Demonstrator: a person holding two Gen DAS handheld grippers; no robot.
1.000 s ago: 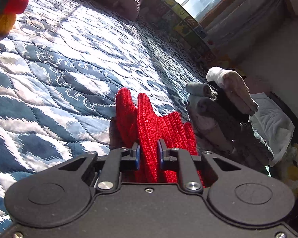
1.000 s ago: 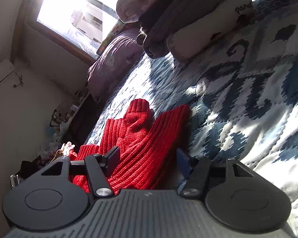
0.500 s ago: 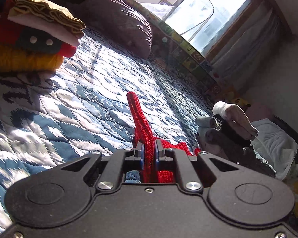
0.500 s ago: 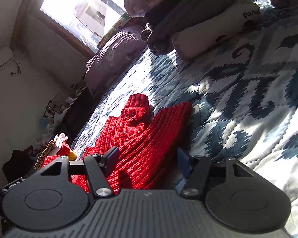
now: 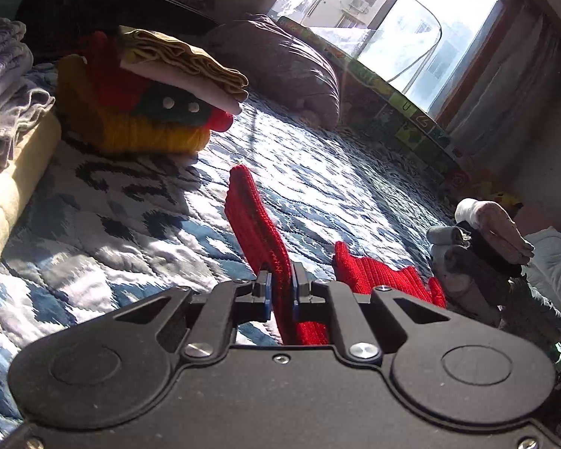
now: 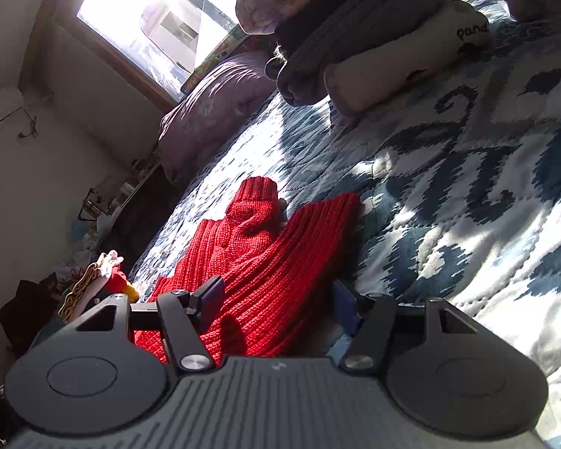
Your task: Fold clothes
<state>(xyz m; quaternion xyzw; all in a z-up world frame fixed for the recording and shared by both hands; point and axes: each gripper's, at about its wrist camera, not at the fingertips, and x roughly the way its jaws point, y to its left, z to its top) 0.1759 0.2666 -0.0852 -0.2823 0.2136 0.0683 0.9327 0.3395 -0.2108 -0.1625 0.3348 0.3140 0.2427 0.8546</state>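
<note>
Since the earlier frame, the left tongs [image 5: 281, 291] have risen with the red knit sweater [image 5: 256, 224], and more of the folded stack [image 5: 157, 104] and the window [image 5: 392, 26] now shows. Left tongs: closed on a sleeve of the sweater, which stands up from the blue pads toward the far side. Remaining sweater fabric lies on the quilted bed [image 5: 112, 224], to the right of the tongs. Right tongs [image 6: 276, 299]: jaws spread wide, holding nothing; sweater body [image 6: 273, 262] lies flat on the bed between and beyond the fingers. Far right in the right wrist view, a second clothes pile [image 6: 355, 37] rests on the quilt. A purple pillow [image 5: 280, 63] lies far, below the window.
</note>
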